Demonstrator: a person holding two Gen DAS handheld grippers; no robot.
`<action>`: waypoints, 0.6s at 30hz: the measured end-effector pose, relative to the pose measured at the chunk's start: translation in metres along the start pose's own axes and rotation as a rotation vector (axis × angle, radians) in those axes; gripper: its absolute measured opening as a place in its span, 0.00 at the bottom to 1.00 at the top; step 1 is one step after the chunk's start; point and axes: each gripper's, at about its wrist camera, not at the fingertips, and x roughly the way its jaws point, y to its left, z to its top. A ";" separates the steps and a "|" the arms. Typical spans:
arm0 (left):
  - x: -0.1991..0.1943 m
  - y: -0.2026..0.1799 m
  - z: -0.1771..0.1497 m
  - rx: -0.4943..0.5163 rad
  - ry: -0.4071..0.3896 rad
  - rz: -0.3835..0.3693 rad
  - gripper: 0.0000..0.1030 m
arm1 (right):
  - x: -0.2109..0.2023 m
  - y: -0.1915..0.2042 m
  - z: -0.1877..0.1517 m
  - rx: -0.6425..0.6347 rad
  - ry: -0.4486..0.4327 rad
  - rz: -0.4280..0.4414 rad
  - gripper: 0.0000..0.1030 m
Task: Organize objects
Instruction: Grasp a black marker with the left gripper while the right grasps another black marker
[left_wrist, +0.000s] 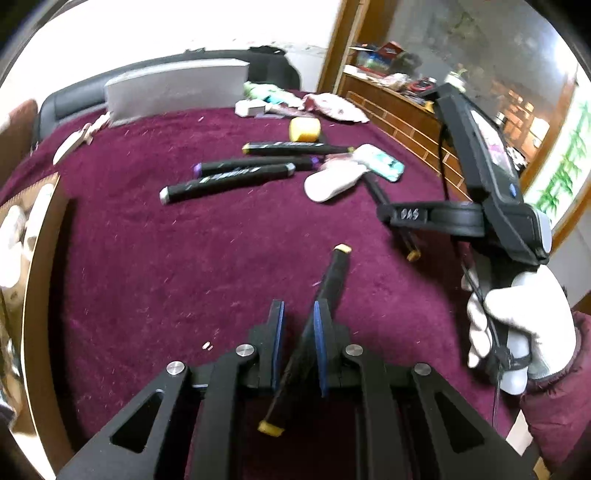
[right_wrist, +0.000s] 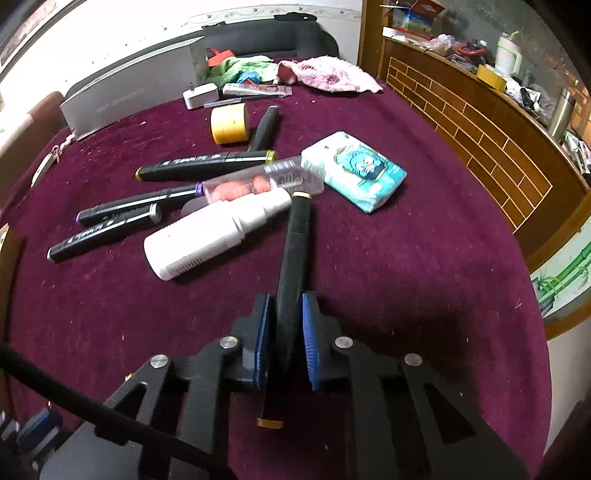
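Both grippers carrying: left gripper (left_wrist: 298, 334) clenched on black yellow-capped marker (left_wrist: 334, 275); right gripper (right_wrist: 285, 332) grasping black gold-banded marker (right_wrist: 295, 251). Next, likely: lay both beside marker row (right_wrist: 122, 214), centre-left, parallel.

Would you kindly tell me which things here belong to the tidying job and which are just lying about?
In hand:
- left gripper holding a marker
- right gripper holding a marker
- loose markers

Lying about:
- white bottle
- tissue pack
- yellow tape roll
- pink cloth

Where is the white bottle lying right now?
In the right wrist view the white bottle lies on its side left of centre on the maroon cloth, beside a clear tube and the loose markers.
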 end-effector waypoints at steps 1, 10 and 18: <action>0.001 -0.005 0.000 0.031 0.005 0.005 0.25 | -0.002 -0.001 -0.002 -0.006 0.004 0.003 0.13; 0.040 -0.041 0.003 0.213 0.090 0.129 0.38 | -0.007 -0.003 -0.010 -0.028 0.032 0.020 0.13; 0.028 -0.015 0.004 0.064 0.076 -0.007 0.11 | -0.010 -0.007 -0.012 -0.035 0.023 0.065 0.12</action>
